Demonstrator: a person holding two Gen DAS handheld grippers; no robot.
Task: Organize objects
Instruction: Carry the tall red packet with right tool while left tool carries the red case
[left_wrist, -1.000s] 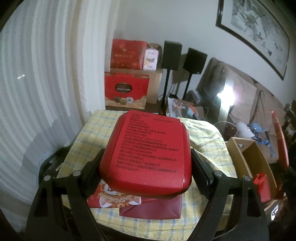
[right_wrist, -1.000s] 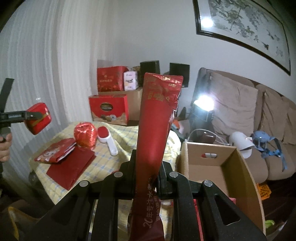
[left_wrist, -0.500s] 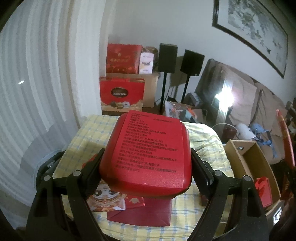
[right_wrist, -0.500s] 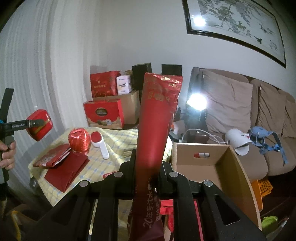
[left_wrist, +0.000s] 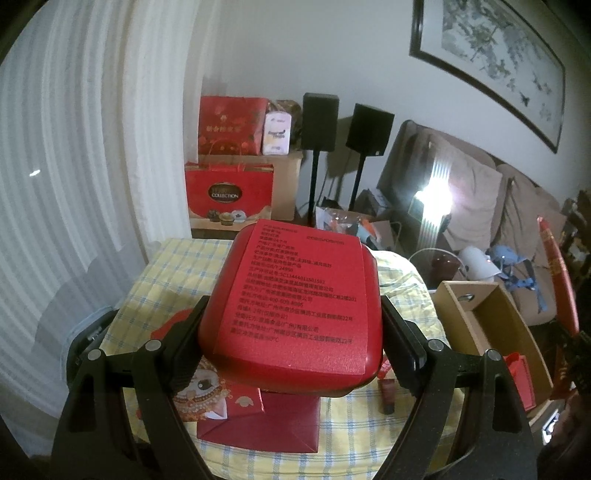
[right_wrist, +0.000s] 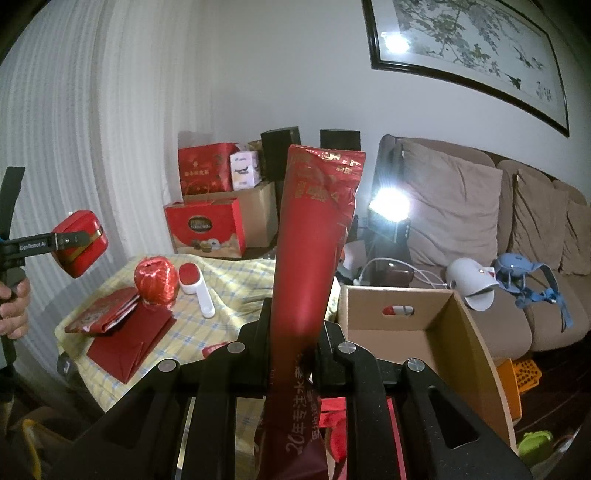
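Left gripper (left_wrist: 291, 350) clamped wide on red tin (left_wrist: 291, 299) above worktop (left_wrist: 170, 273), right gripper (right_wrist: 291, 347) pinched on upright red packet (right_wrist: 310, 236); suggest lowering each level into cardboard box (right_wrist: 476, 354), clearing rim before release.

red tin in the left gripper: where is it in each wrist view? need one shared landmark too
Left wrist: red tin fills the centre, clamped between the left gripper fingers.
Right wrist: far left edge, mid-height, held above the table.
Shared landmark: cardboard box, right of the table in both.
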